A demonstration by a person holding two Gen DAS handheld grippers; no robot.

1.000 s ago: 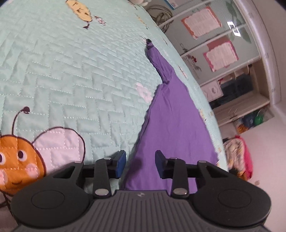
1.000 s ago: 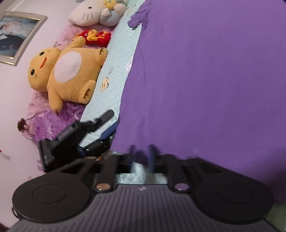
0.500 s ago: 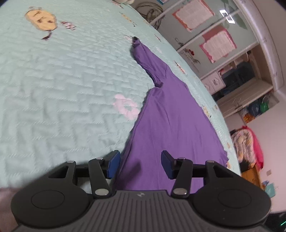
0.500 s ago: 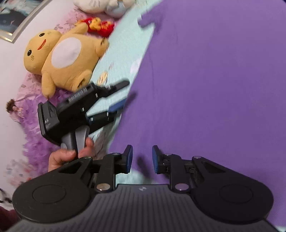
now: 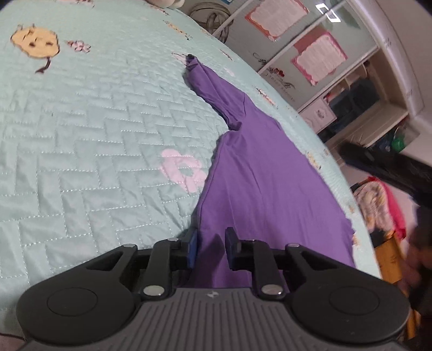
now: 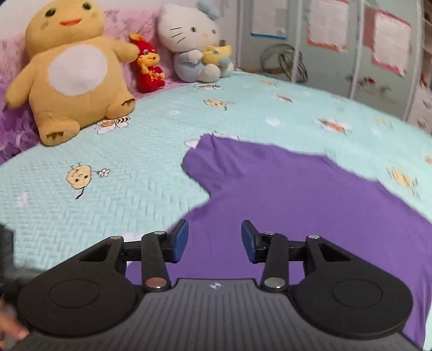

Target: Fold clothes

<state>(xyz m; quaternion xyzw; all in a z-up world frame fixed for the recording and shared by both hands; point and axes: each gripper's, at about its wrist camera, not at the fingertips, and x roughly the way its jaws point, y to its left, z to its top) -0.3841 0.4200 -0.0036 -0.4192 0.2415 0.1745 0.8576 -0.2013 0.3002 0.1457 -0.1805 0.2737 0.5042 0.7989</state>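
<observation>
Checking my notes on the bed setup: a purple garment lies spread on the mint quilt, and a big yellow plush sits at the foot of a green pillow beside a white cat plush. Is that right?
Not quite: the pillow is pink, not green. The right wrist view shows the purple garment spread on the mint quilt, and the yellow plush against that pink pillow, with the white cat plush beside it.

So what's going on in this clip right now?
A person with a handheld claw in each hand is folding a purple garment spread flat on a quilted mint bedspread. The left claw sits low at the garment's near side edge, its jaws closing with the cloth's edge between them, though a firm pinch isn't clear. The right claw hangs above the cloth, jaws opening, with nothing between them. One sleeve lies stretched out. Plush toys sit at the head of the bed.
</observation>
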